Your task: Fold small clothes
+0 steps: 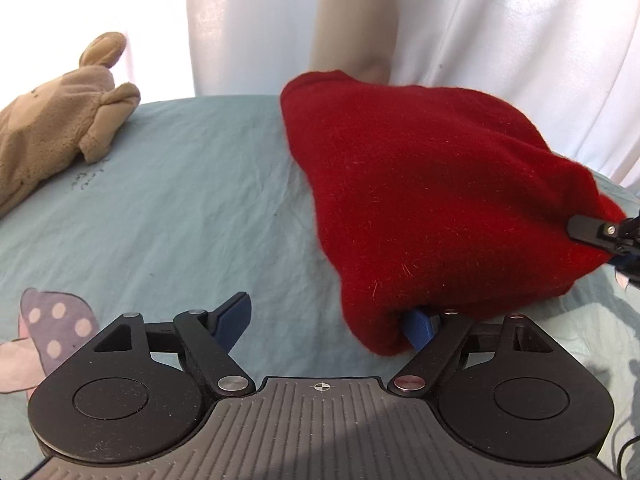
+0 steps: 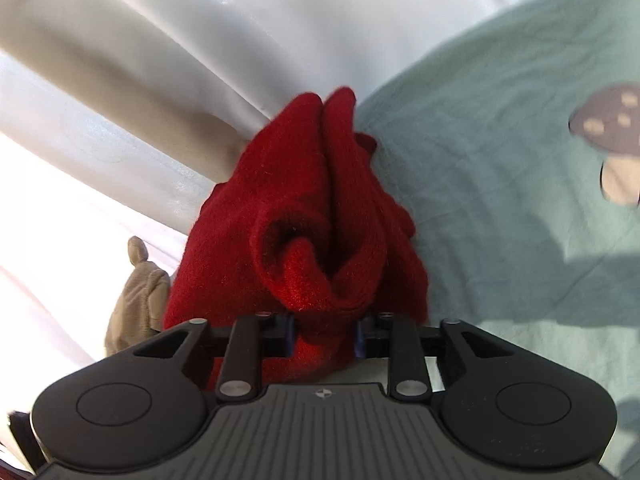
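Your right gripper clamps a bunched edge of the fuzzy red knitted garment, which lies on the pale teal bedsheet, long axis running away toward the white curtain. Your left gripper is spread wide, one blue fingertip apparently tucked under the hem. Only the left view shows the whole tan plush glove.

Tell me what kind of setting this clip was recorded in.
Probably a bedroom at home: the work surface is a pale green sheet printed with mushrooms, pale curtains hang behind it, and a tan plush toy lies beside the red garment.
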The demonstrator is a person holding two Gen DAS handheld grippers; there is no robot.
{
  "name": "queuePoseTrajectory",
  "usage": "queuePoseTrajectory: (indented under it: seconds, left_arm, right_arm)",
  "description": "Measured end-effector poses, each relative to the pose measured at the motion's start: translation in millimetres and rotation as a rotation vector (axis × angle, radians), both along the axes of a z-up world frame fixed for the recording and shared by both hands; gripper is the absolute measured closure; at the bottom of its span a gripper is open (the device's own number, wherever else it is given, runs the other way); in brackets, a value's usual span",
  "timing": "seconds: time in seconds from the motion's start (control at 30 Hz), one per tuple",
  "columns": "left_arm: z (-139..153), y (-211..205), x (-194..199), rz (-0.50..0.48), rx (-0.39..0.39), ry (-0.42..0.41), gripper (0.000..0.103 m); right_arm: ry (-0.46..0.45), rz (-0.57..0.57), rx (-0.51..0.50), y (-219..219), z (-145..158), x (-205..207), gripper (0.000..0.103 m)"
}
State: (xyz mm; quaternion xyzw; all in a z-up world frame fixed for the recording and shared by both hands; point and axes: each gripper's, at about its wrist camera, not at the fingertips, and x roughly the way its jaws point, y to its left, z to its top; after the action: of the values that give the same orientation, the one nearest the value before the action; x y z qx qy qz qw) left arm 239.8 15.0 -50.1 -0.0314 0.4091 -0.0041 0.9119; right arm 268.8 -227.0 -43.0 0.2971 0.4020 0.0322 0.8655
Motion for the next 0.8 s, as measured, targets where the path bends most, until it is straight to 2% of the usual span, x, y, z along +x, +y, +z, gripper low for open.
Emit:
queuePoseTrajectory:
  seconds: [0.07, 0.1, 0.17, 0.2, 0.27, 0.37, 0.47, 0.53, 0.6, 0.63, 0.67, 0.73, 0.8]
  left_arm:
    - [-1, 3, -1, 0.007, -0.016, 0.015, 0.018]
    - [-2, 4, -2, 0.006, -0.02, 0.023, 0.018]
    - [-2, 6, -5, -0.001, -0.029, 0.037, 0.017]
    - [-1, 8, -8, -0.005, -0.038, 0.049, 0.017]
    - [5, 18, -15, -0.013, -0.074, 0.064, 0.017]
    - [25, 38, -25, 0.02, -0.054, 0.012, 0.017]
    - [44, 50, -19, 0.068, -0.05, -0.046, 0.015]
    - [53, 48, -6, 0.065, -0.093, -0.066, 0.01]
    - [55, 38, 7, 0.057, -0.112, -0.071, 0.009]
    - [53, 31, 14, 0.051, -0.106, -0.066, 0.008]
    - [51, 25, 21, 0.051, -0.092, -0.054, 0.008]
    - [43, 11, 33, 0.04, -0.061, -0.015, 0.008]
    - [35, -1, 40, 0.022, -0.03, 0.004, 0.006]
  right_arm:
    - [-0.071, 0.031, -0.114, 11, 16, -5, 0.083]
    - [-0.071, 0.045, -0.159, 14, 17, -5, 0.083]
    - [-0.03, 0.07, -0.296, 18, 5, -3, 0.081]
    - [0.019, 0.082, -0.334, 17, -7, -2, 0.079]
    - [0.058, 0.07, -0.323, 8, -15, -5, 0.057]
    - [0.044, 0.072, -0.357, -2, 2, -14, 0.05]
    - [-0.01, 0.073, -0.409, -2, 28, -15, 0.049]
    - [-0.064, 0.103, -0.47, 12, 43, -9, 0.049]
    - [-0.095, 0.151, -0.51, 30, 51, -1, 0.044]
    - [-0.109, 0.177, -0.533, 40, 53, 5, 0.038]
    - [-0.117, 0.215, -0.569, 51, 53, 11, 0.033]
    - [-0.102, 0.273, -0.669, 70, 47, 22, 0.032]
    - [-0.064, 0.314, -0.812, 86, 32, 33, 0.032]
